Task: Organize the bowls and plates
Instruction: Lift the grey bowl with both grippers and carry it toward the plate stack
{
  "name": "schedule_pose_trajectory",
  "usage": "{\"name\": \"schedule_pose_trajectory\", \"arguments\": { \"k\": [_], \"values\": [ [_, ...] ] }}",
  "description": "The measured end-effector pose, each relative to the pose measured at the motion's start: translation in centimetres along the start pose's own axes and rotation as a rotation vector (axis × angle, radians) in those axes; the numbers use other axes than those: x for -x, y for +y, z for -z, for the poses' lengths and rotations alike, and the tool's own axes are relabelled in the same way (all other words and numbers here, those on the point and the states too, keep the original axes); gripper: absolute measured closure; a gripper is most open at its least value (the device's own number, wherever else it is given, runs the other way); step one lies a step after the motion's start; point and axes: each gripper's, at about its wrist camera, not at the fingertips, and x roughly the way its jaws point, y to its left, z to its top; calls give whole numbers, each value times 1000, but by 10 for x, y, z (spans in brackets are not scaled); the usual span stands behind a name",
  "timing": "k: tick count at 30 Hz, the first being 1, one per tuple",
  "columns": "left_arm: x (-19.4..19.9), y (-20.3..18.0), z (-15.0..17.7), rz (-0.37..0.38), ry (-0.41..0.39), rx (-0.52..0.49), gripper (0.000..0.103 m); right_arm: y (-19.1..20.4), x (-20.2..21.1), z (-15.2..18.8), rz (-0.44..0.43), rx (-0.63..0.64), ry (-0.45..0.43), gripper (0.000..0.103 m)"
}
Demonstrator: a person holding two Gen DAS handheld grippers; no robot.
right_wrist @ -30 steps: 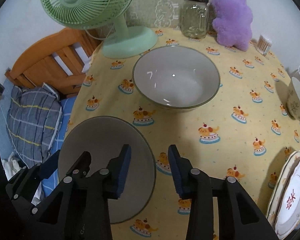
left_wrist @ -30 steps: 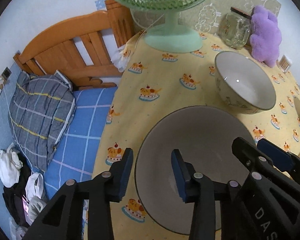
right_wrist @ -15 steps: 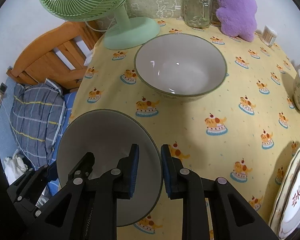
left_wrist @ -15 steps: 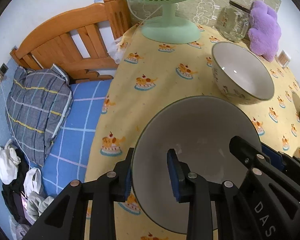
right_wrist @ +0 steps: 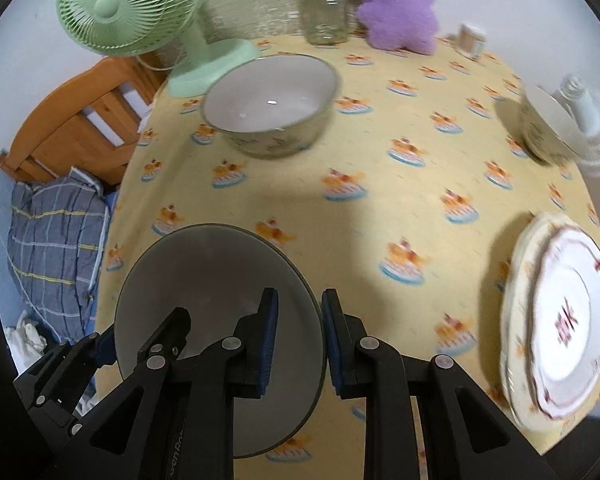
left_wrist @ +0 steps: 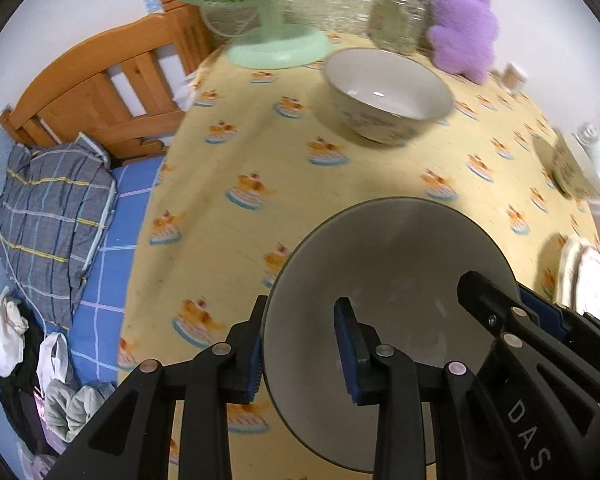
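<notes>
A large grey bowl (left_wrist: 388, 280) is held between both grippers above the yellow tablecloth; it also shows in the right wrist view (right_wrist: 204, 288). My left gripper (left_wrist: 300, 344) is shut on its left rim. My right gripper (right_wrist: 298, 336) is shut on its right rim. A second large patterned bowl (left_wrist: 384, 92) stands on the table near the fan, and also shows in the right wrist view (right_wrist: 272, 100). A stack of plates (right_wrist: 560, 320) lies at the right edge. A small patterned bowl (right_wrist: 544, 124) sits at the far right.
A green fan (right_wrist: 140, 20), a glass jar (right_wrist: 324, 4) and a purple plush toy (right_wrist: 396, 4) stand along the back of the table. A bed with a wooden headboard (left_wrist: 100, 88) lies off the table's left edge.
Both grippers closed on the grey bowl's rim and lifted it up off the cloth, pulling back from the far bowl. The plate stack came into fuller view.
</notes>
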Motion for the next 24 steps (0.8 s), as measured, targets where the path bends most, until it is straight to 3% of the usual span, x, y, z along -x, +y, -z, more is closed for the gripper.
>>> {"name": "schedule_pose_trajectory", "arguments": {
  "k": [11, 24],
  "values": [
    [13, -59, 28, 48, 6, -66, 73, -61, 31, 33, 55, -62, -11, 77],
    [3, -112, 33, 24, 47, -29, 73, -120, 23, 31, 38, -73, 52, 77]
  ]
}}
